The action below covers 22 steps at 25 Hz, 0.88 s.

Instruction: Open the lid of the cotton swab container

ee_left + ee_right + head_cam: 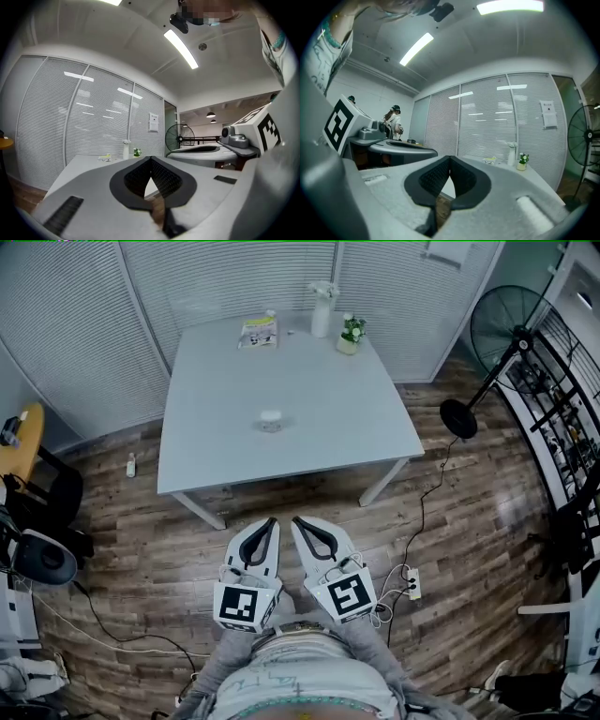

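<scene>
- Small round white-topped plastic cotton swab container (270, 419) sits near the middle of the pale grey square table (206, 465), well apart from both claws.
- The left gripper (271, 522) and right gripper (297, 522) are empty, jaws pressed together.
- Likely light, stiff and slippery: steady the body, lift at the lid's rim.
- No writing legible.

Head view gives us the table (356, 427) steeply from above, well back; both gripper views face it level, side by side.
</scene>
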{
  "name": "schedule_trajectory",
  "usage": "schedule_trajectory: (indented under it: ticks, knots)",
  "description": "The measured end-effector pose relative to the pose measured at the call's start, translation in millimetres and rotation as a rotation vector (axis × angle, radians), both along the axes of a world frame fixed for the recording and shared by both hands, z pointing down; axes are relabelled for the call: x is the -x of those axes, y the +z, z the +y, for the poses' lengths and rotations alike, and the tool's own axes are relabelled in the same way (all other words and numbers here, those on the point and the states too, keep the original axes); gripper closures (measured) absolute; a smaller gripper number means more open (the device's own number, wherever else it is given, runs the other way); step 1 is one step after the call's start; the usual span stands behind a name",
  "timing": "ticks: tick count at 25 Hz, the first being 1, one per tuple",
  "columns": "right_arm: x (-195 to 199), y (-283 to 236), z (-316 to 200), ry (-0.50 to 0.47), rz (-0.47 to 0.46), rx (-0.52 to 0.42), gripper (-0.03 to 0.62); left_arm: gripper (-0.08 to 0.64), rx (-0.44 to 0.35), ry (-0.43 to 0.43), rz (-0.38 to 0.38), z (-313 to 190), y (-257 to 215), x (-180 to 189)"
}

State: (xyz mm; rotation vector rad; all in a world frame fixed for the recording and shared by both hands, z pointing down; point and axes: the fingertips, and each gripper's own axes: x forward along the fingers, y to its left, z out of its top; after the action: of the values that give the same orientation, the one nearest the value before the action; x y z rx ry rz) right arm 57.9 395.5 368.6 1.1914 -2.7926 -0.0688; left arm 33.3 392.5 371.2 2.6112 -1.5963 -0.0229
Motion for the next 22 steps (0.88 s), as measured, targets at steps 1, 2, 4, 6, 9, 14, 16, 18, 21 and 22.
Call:
schedule_trajectory:
  ticks: [1, 2, 4, 6, 9, 14, 16, 18, 21, 22]
  knots:
    - [4.3, 0.7, -7.3, 0.004, 0.000, 0.003, 0.591, 0.561, 0.002, 0.006, 0.000, -7.1, 1.3, 3.6]
    - [8.7, 1.4, -14.2, 0.007, 0.000, 0.005, 0.591, 0.561, 0.003, 0.014, -0.002, -13.7, 3.5, 7.1]
    - [16.7, 2.7, -25.9, 0.013, 0.002, 0.007, 0.591, 0.561, 0.006, 0.027, -0.002, -25.0, 5.7, 13.4]
    - [23.5, 4.7, -35.0, 0.016, 0.007, 0.004, 0.591, 0.561, 0.009, 0.035, 0.003, -33.6, 5.2, 18.9]
    - [33.7, 6.8, -45.4, 0.024, 0.019, 0.012, 0.591, 0.561, 0.009, 0.048, 0.006, -43.6, 8.6, 26.6]
    - [51.1, 7.1, -61.7, 0.042, 0.030, 0.002, 0.591, 0.561, 0.007, 0.074, 0.013, -57.7, 11.0, 40.9]
    - [55.9, 9.9, -68.2, 0.051, 0.030, 0.002, 0.591, 0.561, 0.009, 0.084, 0.013, -63.3, 12.3, 46.2]
    - [60.2, 11.7, -72.3, 0.061, 0.027, 0.009, 0.591, 0.561, 0.014, 0.093, 0.009, -67.4, 13.7, 50.7]
    - [64.3, 12.7, -70.7, 0.068, 0.029, 0.021, 0.591, 0.561, 0.017, 0.099, 0.014, -67.4, 14.7, 55.4]
    - [64.6, 13.6, -70.3, 0.070, 0.029, 0.024, 0.591, 0.561, 0.017, 0.100, 0.016, -67.1, 14.9, 56.5]
